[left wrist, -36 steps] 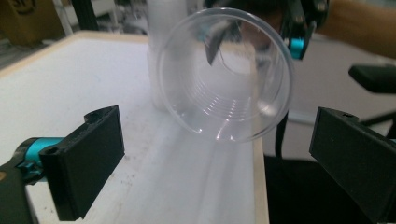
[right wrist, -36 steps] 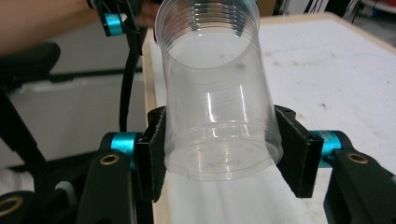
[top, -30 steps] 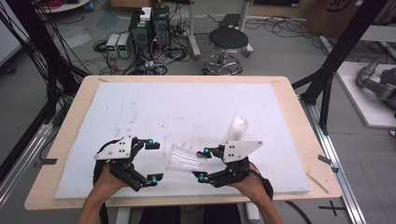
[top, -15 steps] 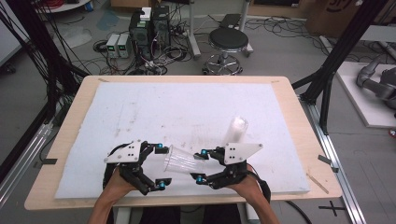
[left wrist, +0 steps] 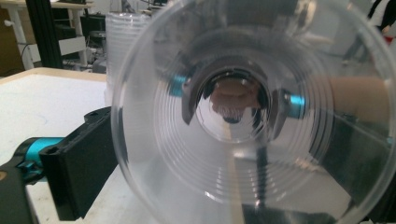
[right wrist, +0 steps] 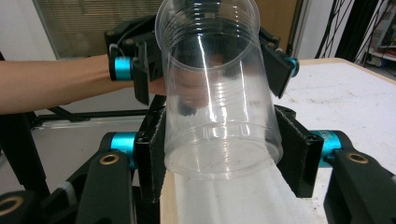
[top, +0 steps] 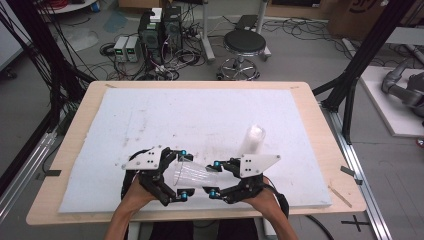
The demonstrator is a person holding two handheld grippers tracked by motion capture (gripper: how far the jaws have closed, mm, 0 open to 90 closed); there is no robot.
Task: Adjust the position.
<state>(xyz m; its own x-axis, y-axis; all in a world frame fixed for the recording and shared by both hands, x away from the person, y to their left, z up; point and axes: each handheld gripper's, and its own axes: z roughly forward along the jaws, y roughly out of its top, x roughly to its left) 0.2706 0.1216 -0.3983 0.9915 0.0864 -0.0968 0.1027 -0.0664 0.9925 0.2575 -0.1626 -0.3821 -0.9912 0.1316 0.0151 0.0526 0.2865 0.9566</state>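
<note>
A clear plastic cup (top: 192,174) lies level above the front of the white foam board (top: 200,115). My right gripper (top: 215,178) is shut on the cup's base, and in the right gripper view its pads press the base (right wrist: 219,154) from both sides. The cup's mouth points at my left gripper (top: 182,173), which stands open with one jaw on each side of the rim, a small gap showing. In the left gripper view I look straight into the cup (left wrist: 252,112), and one black pad (left wrist: 79,163) sits just left of its rim.
A tall stack of clear cups (top: 252,137) stands on the board behind the right gripper, seen also as a stack (left wrist: 123,42) in the left gripper view. The wooden table edge (top: 325,150) runs past the board. A stool (top: 244,42) and electronics sit on the floor beyond.
My left gripper has moved right toward the cup, and its jaws now flank the rim. The right gripper and the cup have stayed in place.
</note>
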